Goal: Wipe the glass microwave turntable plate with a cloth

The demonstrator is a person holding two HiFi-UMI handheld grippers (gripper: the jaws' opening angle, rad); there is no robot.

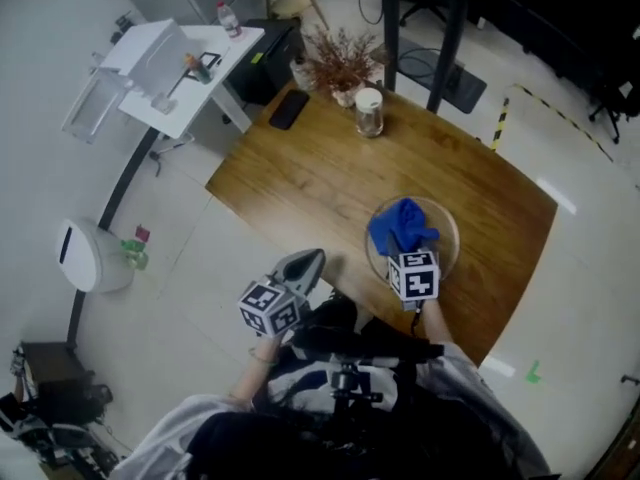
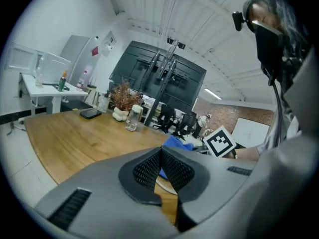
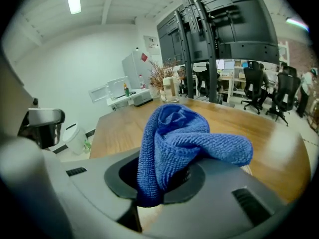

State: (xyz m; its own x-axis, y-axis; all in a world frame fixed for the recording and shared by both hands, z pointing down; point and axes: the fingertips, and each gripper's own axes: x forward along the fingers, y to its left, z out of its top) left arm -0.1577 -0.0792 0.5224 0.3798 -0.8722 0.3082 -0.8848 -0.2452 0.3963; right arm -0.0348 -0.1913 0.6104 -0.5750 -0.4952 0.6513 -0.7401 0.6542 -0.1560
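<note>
Right gripper (image 3: 160,182) — one cloth (image 3: 185,142), one plate (image 1: 451,231)

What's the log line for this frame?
right claw: shut on blue cloth, over glass plate | left claw: shut, empty | plate: on wooden table

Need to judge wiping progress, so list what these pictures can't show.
- Surface of the glass plate, head view: mostly under the blue cloth; smears too small to see.
- Cloth-to-plate contact, right gripper view: cloth bunched in the right claw hides the plate.
- Plate, left gripper view: the left claw blocks nearly all.
</note>
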